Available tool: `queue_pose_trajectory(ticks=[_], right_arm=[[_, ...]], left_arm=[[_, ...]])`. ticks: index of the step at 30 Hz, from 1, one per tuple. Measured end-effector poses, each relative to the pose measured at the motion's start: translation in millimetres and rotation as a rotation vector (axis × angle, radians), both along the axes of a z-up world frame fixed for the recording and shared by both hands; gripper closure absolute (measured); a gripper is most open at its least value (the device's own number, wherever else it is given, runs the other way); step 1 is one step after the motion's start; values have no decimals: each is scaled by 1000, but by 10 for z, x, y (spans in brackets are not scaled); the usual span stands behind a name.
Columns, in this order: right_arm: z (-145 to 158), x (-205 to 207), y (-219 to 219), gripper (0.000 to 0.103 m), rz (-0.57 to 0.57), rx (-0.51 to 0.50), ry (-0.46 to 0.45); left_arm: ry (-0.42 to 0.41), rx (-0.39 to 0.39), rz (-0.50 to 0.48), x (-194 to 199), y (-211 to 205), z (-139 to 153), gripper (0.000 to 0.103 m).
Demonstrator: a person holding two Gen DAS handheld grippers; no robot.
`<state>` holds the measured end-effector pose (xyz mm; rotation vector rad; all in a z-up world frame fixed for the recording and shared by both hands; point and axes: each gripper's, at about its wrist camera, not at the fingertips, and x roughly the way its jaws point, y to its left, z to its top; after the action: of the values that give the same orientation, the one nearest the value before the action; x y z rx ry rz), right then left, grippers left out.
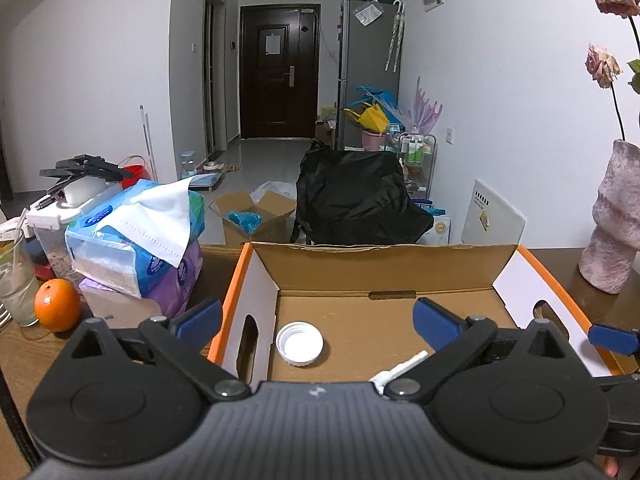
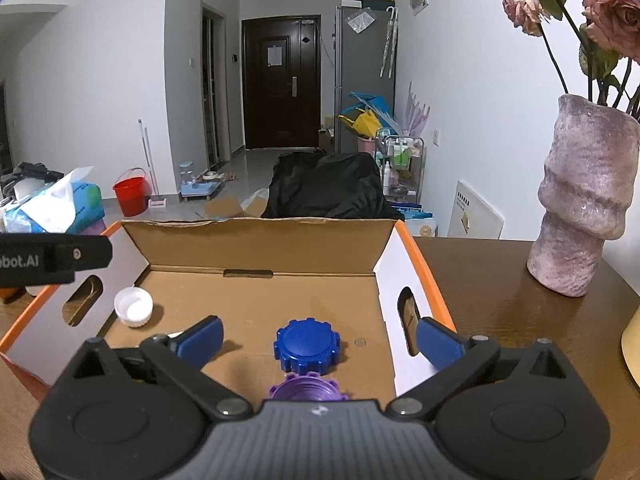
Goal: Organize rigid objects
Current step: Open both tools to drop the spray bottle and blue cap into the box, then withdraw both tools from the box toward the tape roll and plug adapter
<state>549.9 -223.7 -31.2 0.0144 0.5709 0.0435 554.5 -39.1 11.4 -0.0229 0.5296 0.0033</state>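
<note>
An open cardboard box [image 1: 384, 264] with orange edges sits on the wooden table. A white cap [image 1: 299, 344] lies on the box floor at its left, also visible in the right wrist view as the white cap [image 2: 133, 306]. My left gripper [image 1: 318, 318] hangs open over the box, nothing between its blue fingers; a small white piece [image 1: 402, 368] lies just below it. My right gripper [image 2: 320, 338] is open above a blue ridged cap [image 2: 307, 346] and a purple ridged cap [image 2: 306, 388], touching neither. The box [image 2: 260, 240] fills that view.
Left of the box lie tissue packs [image 1: 136, 240], an orange [image 1: 57, 305] and a glass [image 1: 16, 284]. A pink vase [image 2: 580, 196] with dried roses stands on the table at the right. A black-covered chair [image 1: 360, 196] stands behind the box.
</note>
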Motion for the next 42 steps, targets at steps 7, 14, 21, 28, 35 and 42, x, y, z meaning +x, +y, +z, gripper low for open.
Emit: queue_pose_trajectory(ticks=[7,14,21,28,35,42], right_arm=[[59,-53,-19,0,5,-1,-9],[157,-175,-24,0,0,-4,-44],[204,-343,-58,0,-5,2,-68],[229,-559,-96,0,-7,12,-83],[241,-814,-112,0,-1,15,-96],[239,-1060,-118,0,5,14,-109]], left_arm=[[-5,-20,10,-83,51,65,0],[-44,-20,9,-268,58,184,0],[-57,-16,10,-481,65,232,0],[-55,-16,11,-611,91,233,0],[-55,-7,18,-897,159,192,0],[-43,5,28,-1159,209,157,0]])
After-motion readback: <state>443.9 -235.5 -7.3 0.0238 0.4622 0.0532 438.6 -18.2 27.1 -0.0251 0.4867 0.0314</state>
